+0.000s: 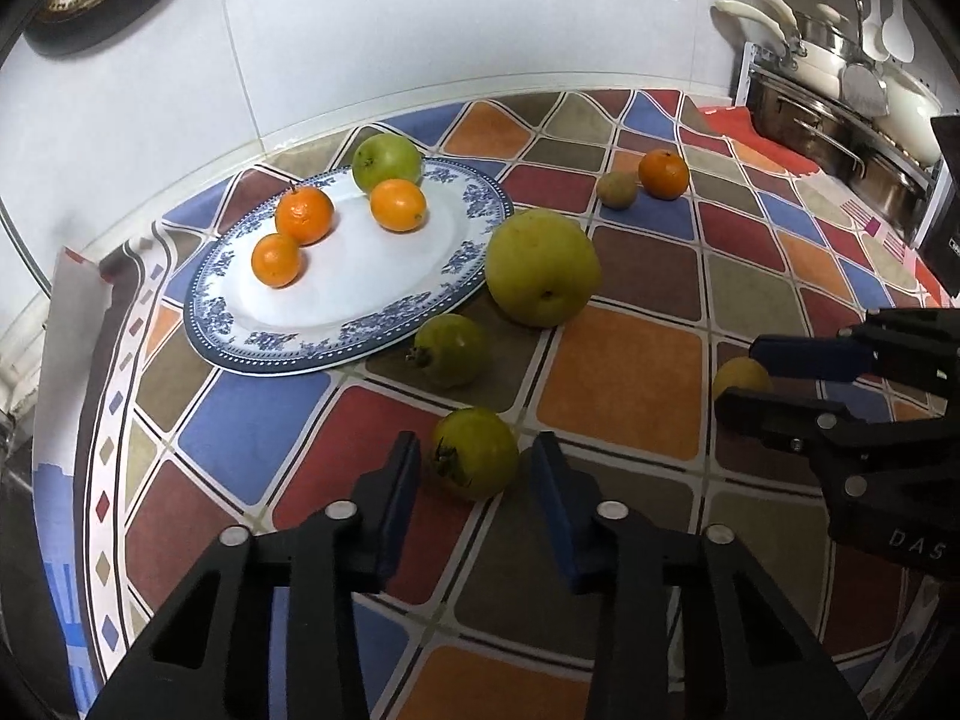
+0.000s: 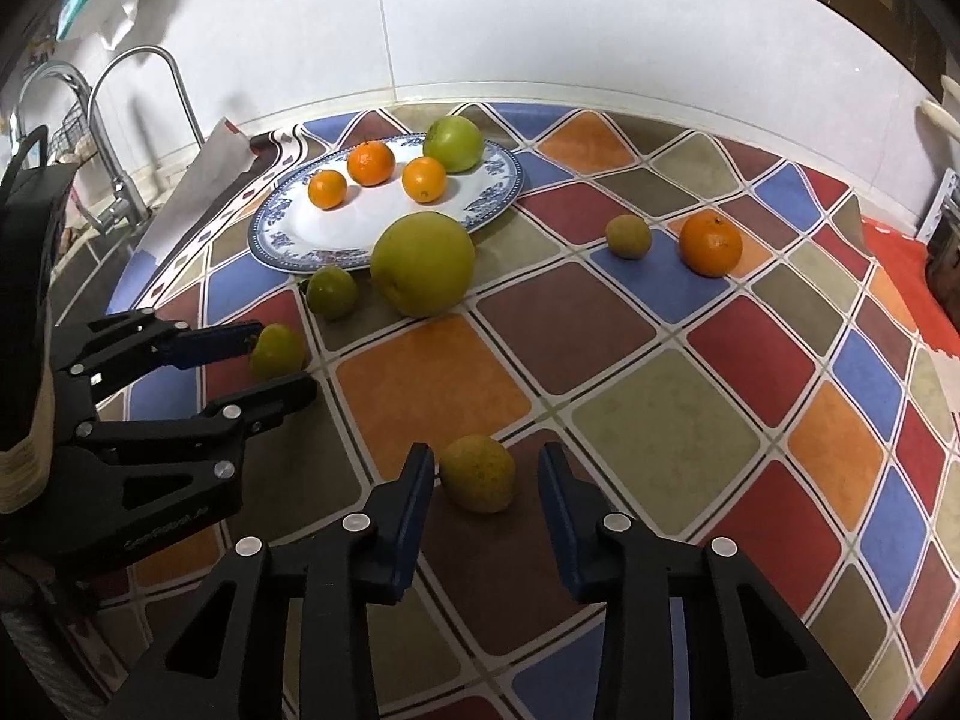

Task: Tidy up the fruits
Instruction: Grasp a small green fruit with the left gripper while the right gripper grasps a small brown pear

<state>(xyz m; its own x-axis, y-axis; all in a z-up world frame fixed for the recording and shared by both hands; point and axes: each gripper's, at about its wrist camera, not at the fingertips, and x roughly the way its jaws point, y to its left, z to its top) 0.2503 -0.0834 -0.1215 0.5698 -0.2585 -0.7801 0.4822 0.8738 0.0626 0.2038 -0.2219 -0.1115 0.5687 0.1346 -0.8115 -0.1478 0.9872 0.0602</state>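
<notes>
**Two fruits gripped beside the plate**

Our left hand-held gripper (image 1: 477, 462) is closed on a small green fruit (image 1: 474, 453) with a dark calyx. It sits on the checked surface (image 1: 624, 384), near the plate (image 1: 360, 324). Our right hand-held gripper (image 2: 486, 474) is closed on a speckled yellow fruit (image 2: 480, 474), well apart from the plate. Its body reads "DAS" (the rest is cut off). The blue-and-white plate holds three oranges (image 1: 304, 214) and an apple (image 1: 386, 161).
</notes>
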